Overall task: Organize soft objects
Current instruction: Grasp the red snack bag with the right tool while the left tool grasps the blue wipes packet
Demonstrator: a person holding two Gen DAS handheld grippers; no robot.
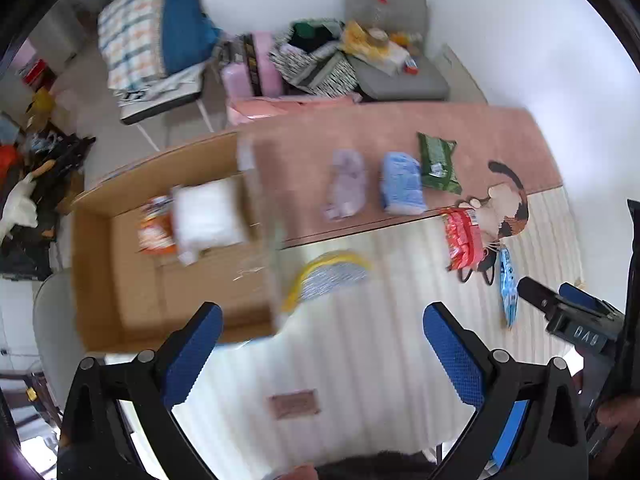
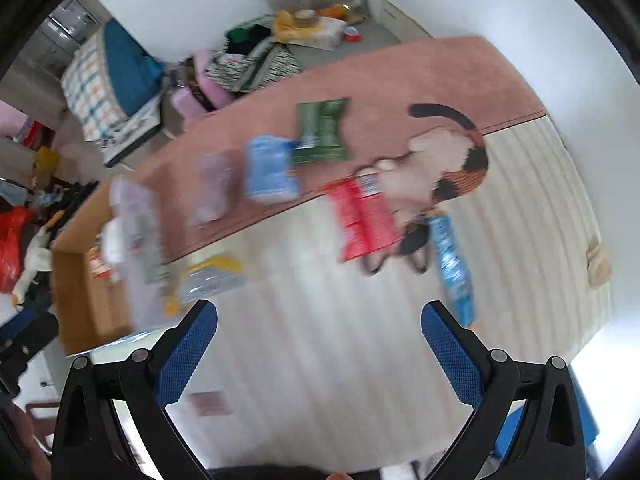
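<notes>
Soft packets lie on a pink and cream cat mat [image 1: 360,360] [image 2: 340,340]. Left to right: a yellow-edged packet [image 1: 326,276] [image 2: 208,280], a pale lilac pack [image 1: 346,190] [image 2: 214,188], a light blue pack [image 1: 401,188] [image 2: 270,172], a green pack [image 1: 438,163] [image 2: 322,130], a red pack [image 1: 464,238] [image 2: 364,220] and a slim blue pack [image 1: 507,286] [image 2: 454,268]. A cardboard box [image 1: 120,280] [image 2: 76,304] at the left holds a white pack [image 1: 208,218] and an orange packet [image 1: 154,228]. My left gripper [image 1: 322,332] hangs open above the mat. My right gripper [image 2: 318,330] is open too, holding nothing.
Beyond the mat a grey chair [image 1: 394,44] [image 2: 320,4] carries clutter, beside a pink case [image 1: 250,68] and patterned bags [image 1: 316,64]. A checked mattress [image 1: 136,40] [image 2: 100,80] leans at the back left. Clothes and bags pile up at the far left [image 1: 28,184].
</notes>
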